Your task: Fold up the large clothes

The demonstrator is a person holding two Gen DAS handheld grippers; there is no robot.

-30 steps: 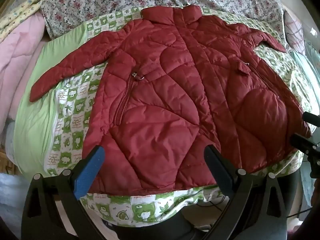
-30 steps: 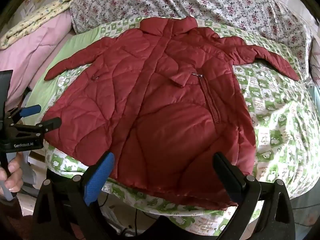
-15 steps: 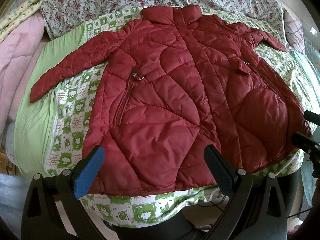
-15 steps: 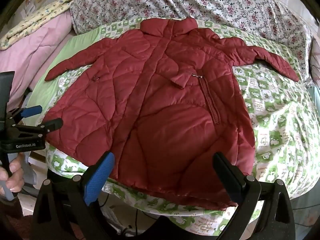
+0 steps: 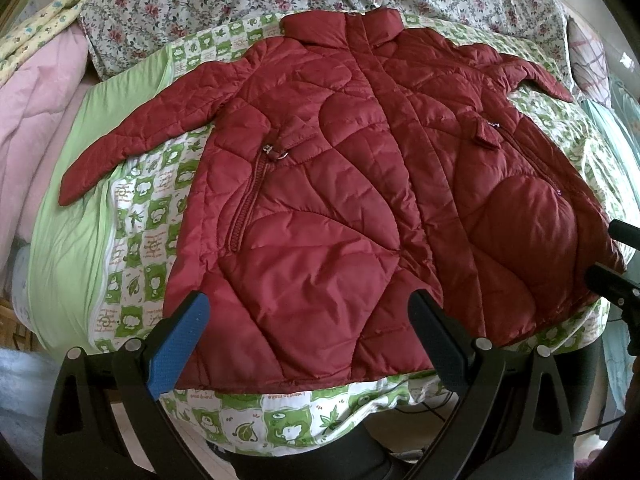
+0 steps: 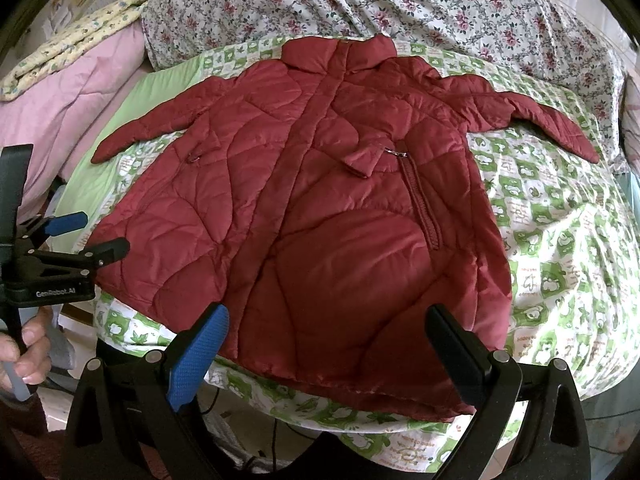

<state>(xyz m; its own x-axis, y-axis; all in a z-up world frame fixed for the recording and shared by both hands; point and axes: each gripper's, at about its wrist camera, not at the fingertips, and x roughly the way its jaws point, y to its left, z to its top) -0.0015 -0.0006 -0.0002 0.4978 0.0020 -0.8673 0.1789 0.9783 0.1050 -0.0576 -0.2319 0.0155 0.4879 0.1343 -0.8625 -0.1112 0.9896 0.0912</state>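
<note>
I've got the red jacket [image 5: 352, 200] spread flat on the bed [image 6: 560, 240], front side up, collar [image 5: 344, 26] at the far end and hem [image 5: 320, 384] right at the near edge in front of me. Both sleeves lie out to the sides: the left sleeve [image 5: 136, 140] angles down over the green sheet [image 5: 68, 240], and the right sleeve [image 6: 548, 124] points off toward the far right. Nothing is folded yet, as I read it.

My left gripper [image 5: 308, 344] hovers over the hem with its jaws wide apart, holding nothing. My right gripper [image 6: 328, 352] is the same: spread wide, empty, above the hem's right half. In the right view I can see the left gripper off to the side, near the jacket's lower left corner, with the hand [image 6: 24, 344] on its handle.

To do this well, I'd start with the sleeves. I want each one brought in across the chest so the body becomes a tidy rectangle. This quilted fabric looks puffy and slick, so I'd pinch deep at the cuff rather than nip the edge, and lift low so the padding doesn't drag the body along.

The hem sits at the mattress edge, so pulling toward me risks sliding the whole thing off. I'd work away from myself and press each fold down, because the padding will likely spring back.
</note>
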